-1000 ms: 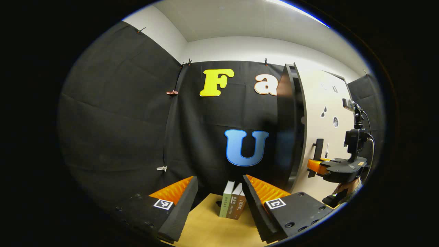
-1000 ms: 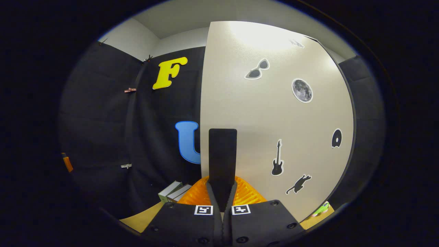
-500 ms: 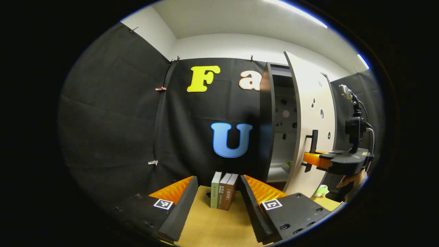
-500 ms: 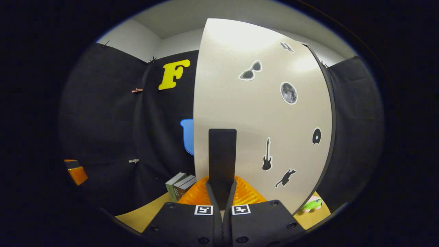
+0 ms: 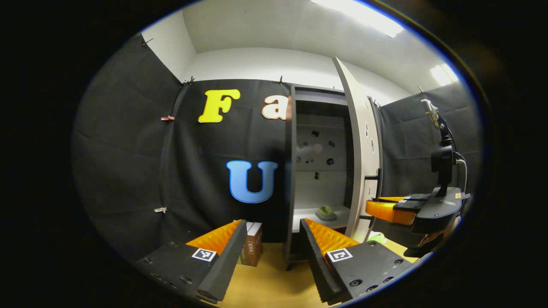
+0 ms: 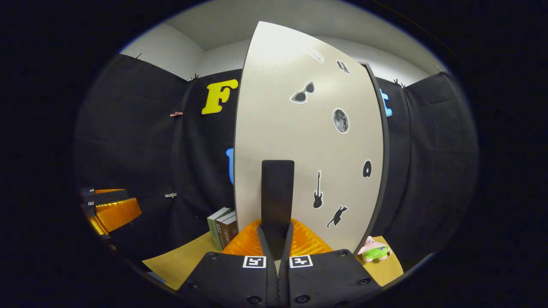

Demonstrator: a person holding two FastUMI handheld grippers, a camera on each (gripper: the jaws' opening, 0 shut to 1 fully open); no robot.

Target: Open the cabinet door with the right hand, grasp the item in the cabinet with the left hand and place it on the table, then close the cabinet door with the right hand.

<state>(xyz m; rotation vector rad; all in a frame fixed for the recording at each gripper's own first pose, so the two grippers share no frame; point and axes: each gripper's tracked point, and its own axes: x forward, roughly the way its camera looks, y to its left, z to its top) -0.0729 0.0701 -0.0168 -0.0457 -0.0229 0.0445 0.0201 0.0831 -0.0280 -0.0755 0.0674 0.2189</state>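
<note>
Change: cabinet door has swung farther out than half a second ago, so the left gripper view now looks into the cabinet; the books have slid from between the left fingers to behind the left-hand one
Left gripper: fingers spread wide with nothing between them; held above the table, pointing toward the cabinet's left edge; in the right gripper view it sits at the far left
Books: standing on the table against the black cloth, just left of the cabinet; partly hidden by the left finger; seen also in the right gripper view
Item: small greenish object resting on the cabinet's lower shelf, inside the open compartment; shape too small to tell further
Door stickers: sunglasses, moon, guitar and cat on the pale outer face of the door
Handle: dark upright bar on the door; it runs down between the right gripper's fingers
Right gripper: clamped narrowly on the handle, both fingers pressing its sides; in the left gripper view it reaches the door edge from the right
Hand: under the right gripper, mostly hidden
Plush toy: pink and green, on the table right of the door's foot
</note>
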